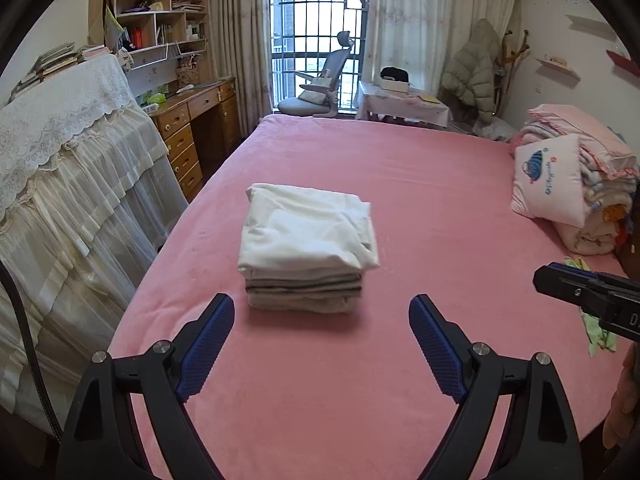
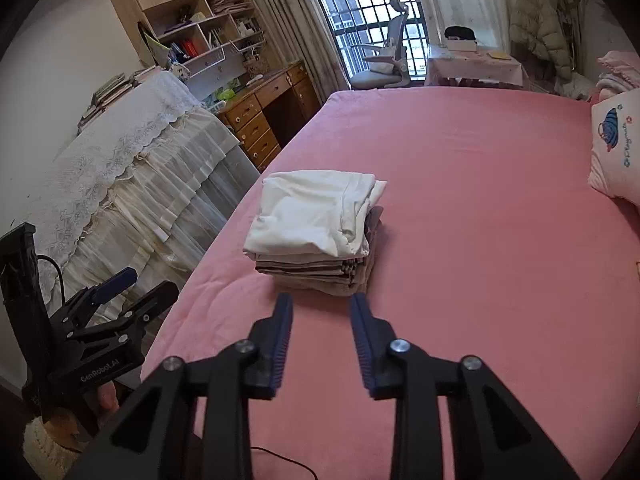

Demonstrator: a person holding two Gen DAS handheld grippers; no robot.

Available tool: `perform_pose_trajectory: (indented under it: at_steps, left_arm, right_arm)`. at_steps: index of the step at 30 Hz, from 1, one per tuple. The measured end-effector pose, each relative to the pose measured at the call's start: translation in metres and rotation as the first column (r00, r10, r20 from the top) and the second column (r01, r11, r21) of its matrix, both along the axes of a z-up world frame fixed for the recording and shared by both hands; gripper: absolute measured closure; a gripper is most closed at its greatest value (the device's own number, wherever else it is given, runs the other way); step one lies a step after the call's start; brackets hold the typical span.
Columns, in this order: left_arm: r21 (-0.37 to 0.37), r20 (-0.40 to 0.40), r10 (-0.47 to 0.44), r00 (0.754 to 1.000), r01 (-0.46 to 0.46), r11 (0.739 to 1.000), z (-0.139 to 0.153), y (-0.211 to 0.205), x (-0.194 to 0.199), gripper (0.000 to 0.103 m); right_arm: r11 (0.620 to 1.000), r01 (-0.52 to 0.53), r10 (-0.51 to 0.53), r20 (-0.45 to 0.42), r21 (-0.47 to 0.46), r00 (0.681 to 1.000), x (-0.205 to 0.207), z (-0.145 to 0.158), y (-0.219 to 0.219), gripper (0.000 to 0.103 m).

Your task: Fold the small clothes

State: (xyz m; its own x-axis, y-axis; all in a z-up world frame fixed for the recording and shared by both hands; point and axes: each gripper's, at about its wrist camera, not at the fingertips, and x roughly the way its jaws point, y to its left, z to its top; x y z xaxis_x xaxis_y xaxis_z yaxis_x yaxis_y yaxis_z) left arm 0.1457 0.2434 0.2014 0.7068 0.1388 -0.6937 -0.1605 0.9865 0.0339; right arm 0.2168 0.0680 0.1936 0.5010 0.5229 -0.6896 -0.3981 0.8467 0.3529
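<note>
Left tongs (image 1: 321, 312) gape wide and right tongs (image 2: 320, 312) stand narrowly parted, both empty, near the folded clothes stack (image 1: 306, 246) on the pink bed (image 1: 420, 184).

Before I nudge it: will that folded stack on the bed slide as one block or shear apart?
Likely shears. The folded stack is separate soft layers, and the white top piece overhangs those beneath. The plush pink bedspread probably grips the bottom layer. It looks light and floppy, so lifting with the open left gripper risks sagging edges.
</note>
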Motion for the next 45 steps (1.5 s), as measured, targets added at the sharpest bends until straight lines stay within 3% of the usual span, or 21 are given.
perform_pose_trajectory:
  at_steps: [5,10,15,22,25,28,35,45]
  left_arm:
    - [-0.003,0.005,-0.054,0.999,0.054,0.999,0.018,-0.041,-0.063,0.010]
    - [-0.052,0.031,-0.134,0.991,0.135,0.989,0.011,-0.082,-0.111,0.008]
    - [-0.082,0.069,-0.125,0.990,0.130,0.988,-0.023,-0.116,-0.148,0.001]
    - [0.020,0.077,-0.098,0.992,0.097,0.995,-0.082,-0.180,-0.183,0.001]
    - [0.044,0.076,-0.092,0.993,0.089,0.995,-0.098,-0.199,-0.188,0.001]
    - [0.047,0.086,-0.075,0.993,0.071,0.996,-0.108,-0.217,-0.191,0.001]
    - [0.006,0.043,-0.050,0.998,0.050,0.999,-0.125,-0.230,-0.181,0.001]
    - [-0.015,-0.012,-0.037,0.999,0.037,0.999,-0.139,-0.227,-0.169,0.001]
  right_arm:
    - [1.000,0.000,0.000,0.033,0.022,0.999,-0.062,0.017,-0.044,0.056]
    - [1.000,0.007,-0.006,0.057,-0.017,0.998,-0.112,0.005,-0.075,0.056]
    - [0.996,0.062,-0.058,0.064,-0.062,0.996,-0.157,-0.034,-0.108,0.055]
    - [0.969,0.186,-0.164,0.136,-0.164,0.977,-0.216,-0.092,-0.143,0.055]
    - [0.956,0.236,-0.207,0.165,-0.176,0.964,-0.234,-0.108,-0.153,0.049]
    - [0.944,0.265,-0.232,0.179,-0.194,0.956,-0.240,-0.118,-0.161,0.041]
    - [0.935,0.315,-0.287,0.172,-0.164,0.942,-0.232,-0.124,-0.180,0.041]
    - [0.943,0.292,-0.266,0.163,-0.161,0.950,-0.222,-0.130,-0.175,0.041]
